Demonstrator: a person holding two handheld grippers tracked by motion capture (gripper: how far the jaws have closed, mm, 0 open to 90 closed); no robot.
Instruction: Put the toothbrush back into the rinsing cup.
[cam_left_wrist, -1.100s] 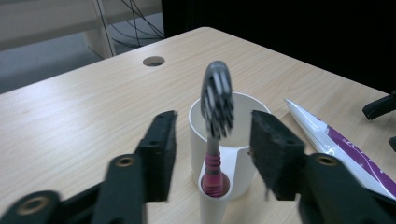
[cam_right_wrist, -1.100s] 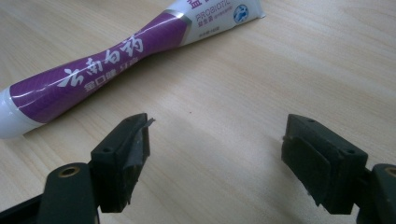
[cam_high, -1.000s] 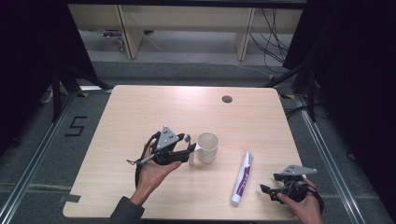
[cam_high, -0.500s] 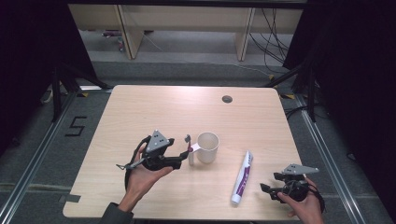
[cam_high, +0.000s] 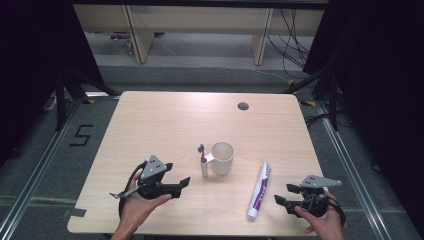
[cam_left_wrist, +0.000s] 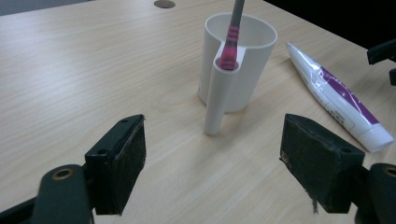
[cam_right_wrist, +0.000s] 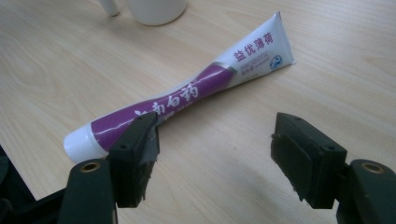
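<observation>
A white cup (cam_high: 222, 157) (cam_left_wrist: 240, 60) stands mid-table with a narrow side tube. A pink-and-grey toothbrush (cam_high: 201, 152) (cam_left_wrist: 232, 32) stands upright in that tube. My left gripper (cam_high: 182, 184) (cam_left_wrist: 212, 140) is open to the cup's lower left, clear of it; its jaws have just been opening and nothing is between them. A white-and-purple toothpaste tube (cam_high: 260, 190) (cam_right_wrist: 187, 98) (cam_left_wrist: 336, 93) lies flat to the right of the cup. My right gripper (cam_high: 282, 196) (cam_right_wrist: 215, 140) sits beside the tube's cap end, open. Its jaws have just been closing a little, with bare table between them.
A round cable hole (cam_high: 243, 106) sits near the table's far edge. The wooden table (cam_high: 165, 120) ends close below both hands. A pale shelf unit (cam_high: 195, 25) stands beyond the far edge, and dark curtains hang at both sides.
My left gripper has drawn back from the cup toward the lower left and opened, leaving the toothbrush standing in the side tube. The right hand has stayed put.
</observation>
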